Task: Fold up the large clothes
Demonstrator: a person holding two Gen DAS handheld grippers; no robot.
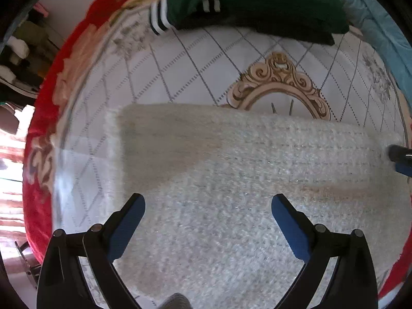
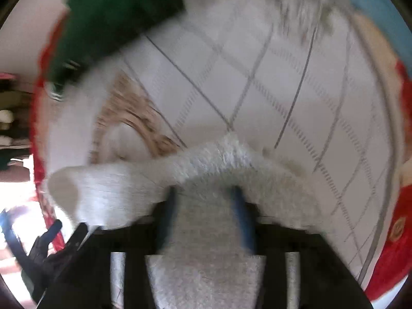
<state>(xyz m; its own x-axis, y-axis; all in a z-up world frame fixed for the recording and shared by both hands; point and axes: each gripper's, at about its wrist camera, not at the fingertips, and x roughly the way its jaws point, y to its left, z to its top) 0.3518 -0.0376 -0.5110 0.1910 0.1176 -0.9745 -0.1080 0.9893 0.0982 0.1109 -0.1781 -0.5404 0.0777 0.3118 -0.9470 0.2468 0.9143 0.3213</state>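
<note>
A white fuzzy sweater (image 1: pixel 231 180) lies flat on the bed, folded into a wide band. My left gripper (image 1: pixel 208 203) hangs over its near part, pointing down, jaws wide apart with nothing between them. The right wrist view is blurred. There my right gripper (image 2: pixel 203 193) stands with its blue fingers (image 2: pixel 242 216) apart. A raised bunch of the sweater (image 2: pixel 206 221) fills the gap between them. A sleeve with an open cuff (image 2: pixel 67 190) trails to the left. The right gripper (image 1: pixel 400 158) also shows at the sweater's right end in the left wrist view.
The bed has a white quilted cover (image 1: pixel 185 72) with a gold ornament (image 1: pixel 280 82) and a red floral border (image 1: pixel 38 180). Folded green and black clothes with white stripes (image 1: pixel 244 2) lie at the far side. A light blue cloth (image 1: pixel 381 25) lies far right.
</note>
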